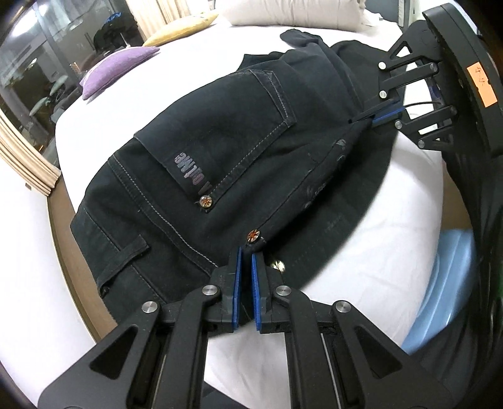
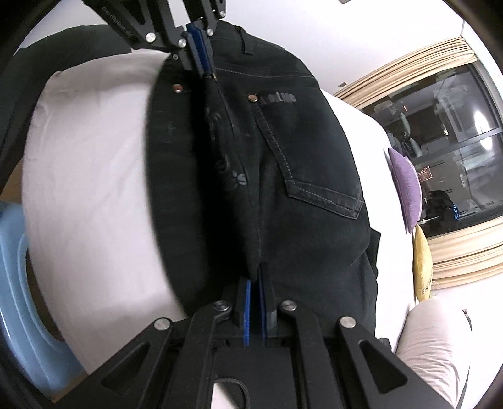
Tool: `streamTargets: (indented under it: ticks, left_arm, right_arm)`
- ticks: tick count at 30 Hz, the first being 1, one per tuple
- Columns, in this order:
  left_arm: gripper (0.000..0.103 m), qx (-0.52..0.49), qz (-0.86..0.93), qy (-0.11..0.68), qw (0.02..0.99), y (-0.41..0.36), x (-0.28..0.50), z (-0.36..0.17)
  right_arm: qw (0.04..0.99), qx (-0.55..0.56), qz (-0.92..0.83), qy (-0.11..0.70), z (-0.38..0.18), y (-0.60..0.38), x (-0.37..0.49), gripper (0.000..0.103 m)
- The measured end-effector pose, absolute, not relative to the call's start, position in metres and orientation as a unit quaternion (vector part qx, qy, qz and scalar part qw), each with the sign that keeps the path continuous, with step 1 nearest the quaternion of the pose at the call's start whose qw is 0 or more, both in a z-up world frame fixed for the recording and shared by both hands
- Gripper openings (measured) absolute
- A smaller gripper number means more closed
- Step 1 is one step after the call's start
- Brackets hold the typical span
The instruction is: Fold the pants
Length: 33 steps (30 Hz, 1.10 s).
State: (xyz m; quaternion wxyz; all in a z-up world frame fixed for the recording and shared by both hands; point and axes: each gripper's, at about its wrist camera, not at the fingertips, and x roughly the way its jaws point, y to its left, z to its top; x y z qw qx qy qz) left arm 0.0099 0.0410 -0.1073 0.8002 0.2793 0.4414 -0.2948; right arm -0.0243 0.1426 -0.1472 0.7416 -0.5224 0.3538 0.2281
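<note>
A pair of black denim pants (image 1: 220, 151) lies across a bed covered with a white sheet (image 1: 361, 226), seat side up, with a stitched back pocket (image 1: 239, 126) and two copper-coloured rivets visible. The fabric is doubled over on itself along a lengthwise fold.

The left gripper (image 1: 244, 251), a black two-finger tool with blue pads, is at the bottom of the left wrist view. Its jaws are pressed together on the waistband edge of the pants, just below a rivet. In the right wrist view it enters from the top, clamped on the same edge.

The right gripper (image 2: 255, 277), of the same build, is at the bottom of its own view. Its jaws are closed on a ridge of dark fabric at the crotch end of the fold. In the left wrist view it reaches in from the upper right, pinching the cloth there.

A purple cushion (image 1: 122, 67) and a yellow cushion (image 1: 185, 26) lie at the far edge of the bed, beside a white pillow (image 1: 295, 14). A pale blue plastic object (image 1: 446, 292) sits below the bed's near edge. A dark window (image 2: 440, 132) with beige curtain trim is behind the bed.
</note>
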Motion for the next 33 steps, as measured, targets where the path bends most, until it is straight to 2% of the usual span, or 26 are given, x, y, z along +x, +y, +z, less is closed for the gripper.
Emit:
streamTargets:
  ticks: [18, 25, 29, 33]
  left_arm:
    - [0.008, 0.265, -0.281, 0.447, 0.807, 0.053, 0.032, -0.116]
    - [0.009, 0.239, -0.299, 0.480, 0.789, 0.060, 0.030, -0.079]
    - [0.009, 0.191, -0.308, 0.451, 0.816, 0.037, 0.050, -0.054]
    - [0.009, 0.166, -0.306, 0.440, 0.828, -0.002, 0.078, -0.061]
  right_arm:
    - [0.734, -0.520, 0.219, 0.378, -0.161, 0.155, -0.042, 0.008]
    - [0.750, -0.497, 0.211, 0.383, -0.157, 0.147, -0.028, 0.008]
    - [0.750, -0.498, 0.209, 0.382, -0.159, 0.145, -0.023, 0.008]
    - [0.758, -0.483, 0.207, 0.386, -0.157, 0.140, -0.018, 0.008]
